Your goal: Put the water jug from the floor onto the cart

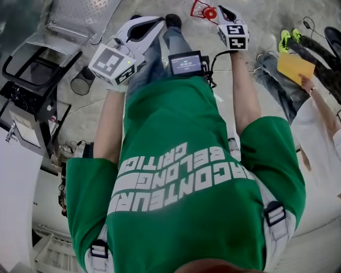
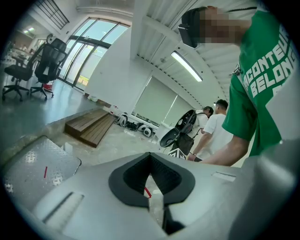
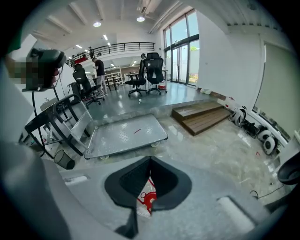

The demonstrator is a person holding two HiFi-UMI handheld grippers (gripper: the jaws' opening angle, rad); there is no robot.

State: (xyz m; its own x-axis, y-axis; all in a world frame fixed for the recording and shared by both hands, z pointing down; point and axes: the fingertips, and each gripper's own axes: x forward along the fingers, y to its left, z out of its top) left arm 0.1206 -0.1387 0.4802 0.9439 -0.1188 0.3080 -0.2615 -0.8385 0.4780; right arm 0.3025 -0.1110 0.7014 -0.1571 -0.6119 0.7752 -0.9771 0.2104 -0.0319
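The water jug point(image 1: 205, 11) shows only as a red-and-white piece on the floor ahead of my feet. In the right gripper view a red-and-white patch of the jug point(image 3: 146, 197) lies below the jaws. My right gripper point(image 1: 221, 10) point(image 3: 150, 159) hangs just right of it, shut and empty. My left gripper point(image 1: 157, 22) point(image 2: 150, 154) is further left and looks shut with nothing held. Only a red sliver shows under it. The flat metal cart point(image 1: 80, 18) point(image 3: 126, 133) point(image 2: 37, 164) stands on the floor to the left, its deck bare.
A black mesh bin point(image 1: 81, 82) point(image 3: 63, 159) sits by the cart's handle end. A black metal frame point(image 1: 32, 69) stands at the left. People point(image 1: 314, 96) stand close on the right. Wooden steps point(image 3: 201, 115) and office chairs point(image 3: 147, 70) lie beyond the cart.
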